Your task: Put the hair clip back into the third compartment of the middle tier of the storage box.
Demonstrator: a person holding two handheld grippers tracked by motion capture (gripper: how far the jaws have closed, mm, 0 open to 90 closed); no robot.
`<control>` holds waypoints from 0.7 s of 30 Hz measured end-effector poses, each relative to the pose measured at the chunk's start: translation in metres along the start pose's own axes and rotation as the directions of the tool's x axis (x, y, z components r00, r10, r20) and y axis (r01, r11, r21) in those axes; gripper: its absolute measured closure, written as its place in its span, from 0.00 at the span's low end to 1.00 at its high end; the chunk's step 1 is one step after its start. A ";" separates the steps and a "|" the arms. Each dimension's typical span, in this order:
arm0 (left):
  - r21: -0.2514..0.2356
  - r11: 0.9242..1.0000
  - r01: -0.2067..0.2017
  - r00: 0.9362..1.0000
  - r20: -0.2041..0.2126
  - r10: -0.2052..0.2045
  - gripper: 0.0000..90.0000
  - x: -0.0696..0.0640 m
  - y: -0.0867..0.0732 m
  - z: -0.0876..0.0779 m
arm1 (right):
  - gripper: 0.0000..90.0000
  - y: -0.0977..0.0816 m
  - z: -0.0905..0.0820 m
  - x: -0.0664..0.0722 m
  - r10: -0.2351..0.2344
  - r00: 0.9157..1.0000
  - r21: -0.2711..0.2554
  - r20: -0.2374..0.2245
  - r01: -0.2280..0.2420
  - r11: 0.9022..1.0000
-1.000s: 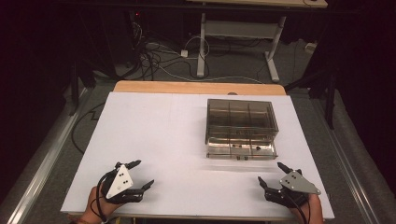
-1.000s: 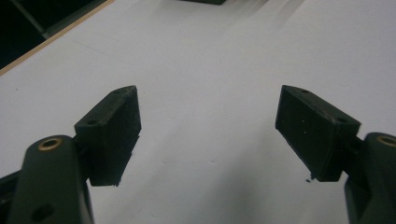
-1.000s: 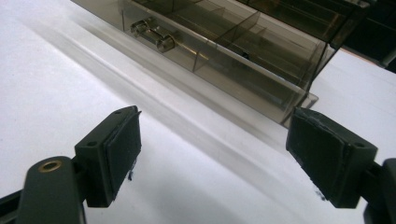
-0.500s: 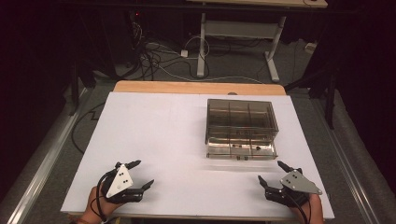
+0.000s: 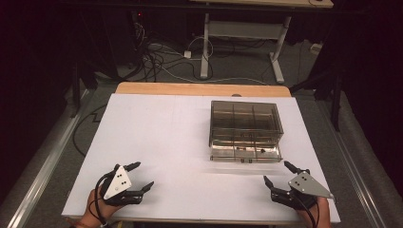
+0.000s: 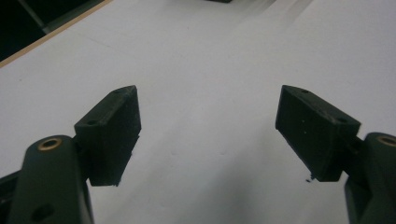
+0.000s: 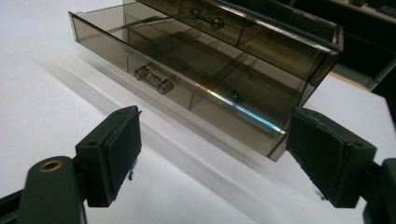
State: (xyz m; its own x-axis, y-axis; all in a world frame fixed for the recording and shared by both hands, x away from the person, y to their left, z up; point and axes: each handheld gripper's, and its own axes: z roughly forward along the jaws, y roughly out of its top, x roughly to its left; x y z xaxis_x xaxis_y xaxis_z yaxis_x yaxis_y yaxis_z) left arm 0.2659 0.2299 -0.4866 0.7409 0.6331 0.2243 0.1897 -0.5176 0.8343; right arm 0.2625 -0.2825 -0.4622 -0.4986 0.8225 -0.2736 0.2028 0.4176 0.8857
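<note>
A smoky clear plastic drawer box (image 5: 245,129) stands on the white table (image 5: 166,142), right of centre. Its bottom drawer (image 7: 182,91) is pulled out toward me, with a small clear handle (image 7: 154,79) on its front. Near the front left edge my left gripper (image 5: 141,176) rests open, and nothing lies between its pads (image 6: 112,135). At the front right my right gripper (image 5: 278,173) is open too, a short way in front of the drawer. In the right gripper view the drawer's right corner lies just beyond the jaws, apart from them.
A wooden strip (image 5: 202,89) runs along the table's far edge. Beyond it are cables (image 5: 157,57) on the floor and a desk frame (image 5: 242,33). Metal rails (image 5: 43,166) flank the table on both sides.
</note>
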 end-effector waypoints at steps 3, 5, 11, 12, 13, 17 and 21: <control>0.003 1.000 -0.005 1.000 -0.002 0.005 0.24 -0.001 0.000 0.001 | 0.20 0.001 -0.001 -0.002 0.007 1.000 -0.011 0.004 -0.007 1.000; 0.005 1.000 -0.002 1.000 -0.005 0.002 0.23 -0.001 0.000 0.000 | 0.20 0.000 -0.001 -0.002 0.003 1.000 -0.010 0.007 -0.003 1.000; 0.001 1.000 0.000 1.000 -0.008 0.000 0.24 0.000 0.000 -0.001 | 0.20 0.000 -0.001 -0.001 0.006 1.000 -0.007 -0.001 -0.006 1.000; 0.002 1.000 -0.001 1.000 -0.009 0.001 0.24 0.000 0.000 -0.001 | 0.20 0.000 0.000 -0.001 0.004 1.000 -0.005 -0.003 -0.004 1.000; 0.002 1.000 0.001 1.000 -0.009 -0.001 0.23 0.001 0.000 -0.001 | 0.20 -0.001 0.000 -0.001 0.000 1.000 0.000 -0.003 0.000 1.000; 0.002 1.000 0.003 1.000 -0.014 -0.003 0.24 0.002 0.000 -0.001 | 0.20 -0.002 0.002 -0.001 -0.005 1.000 0.002 -0.009 0.005 1.000; 0.004 1.000 0.007 1.000 -0.020 -0.007 0.24 0.003 0.000 0.000 | 0.20 -0.003 0.003 0.000 0.002 1.000 0.010 -0.017 -0.002 1.000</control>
